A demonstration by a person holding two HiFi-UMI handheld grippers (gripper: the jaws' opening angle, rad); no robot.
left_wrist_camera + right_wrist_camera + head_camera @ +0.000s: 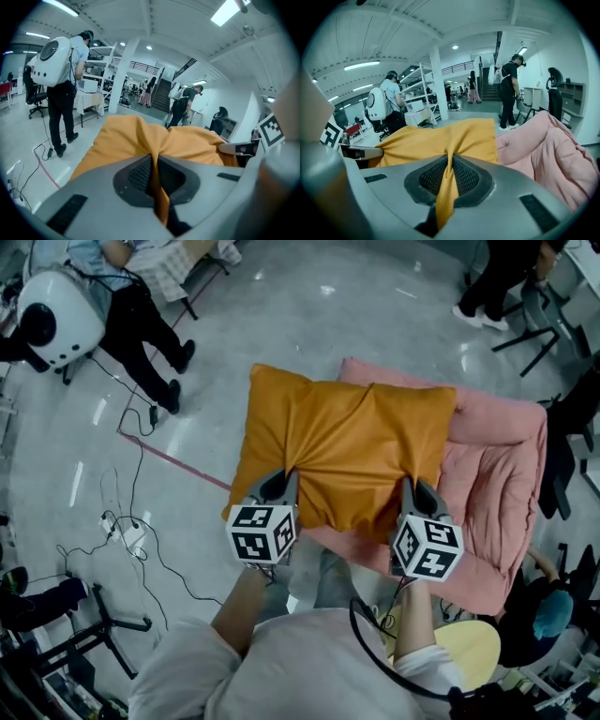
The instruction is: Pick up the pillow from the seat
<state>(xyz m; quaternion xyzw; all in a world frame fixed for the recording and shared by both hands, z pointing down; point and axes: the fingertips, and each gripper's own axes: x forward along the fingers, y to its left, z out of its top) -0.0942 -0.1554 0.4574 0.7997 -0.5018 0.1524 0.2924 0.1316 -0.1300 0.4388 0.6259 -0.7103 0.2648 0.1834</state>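
Fabric was pinched in both claws. The left claw (280, 484) was clamped on the near edge of the orange pillow (347, 442), close to its left corner. The right claw (418, 493) was clamped on the same edge, toward the right corner. In each gripper view a fold of orange cloth ran down between the ribbed pads, with the jaws pressed together on it.

The pillow spread away ahead of both claws. Its right part lay over the pink seat (511, 460), and its left part reached past the seat's left edge, above grey floor (309, 306). Whether its underside touched the seat I could not tell.

To the right of the right claw, the seat's thick padded rim rose close by, with dark chairs (562, 456) crowding just beyond it. To the left of the left claw the floor lay open, crossed only by a red line (178, 460) and some loose cables (131, 521).

A person (141, 315) with a white pack (56, 320) stood well off, ahead and to the left of the left claw. Another person (497, 282) stood far ahead of the right claw.
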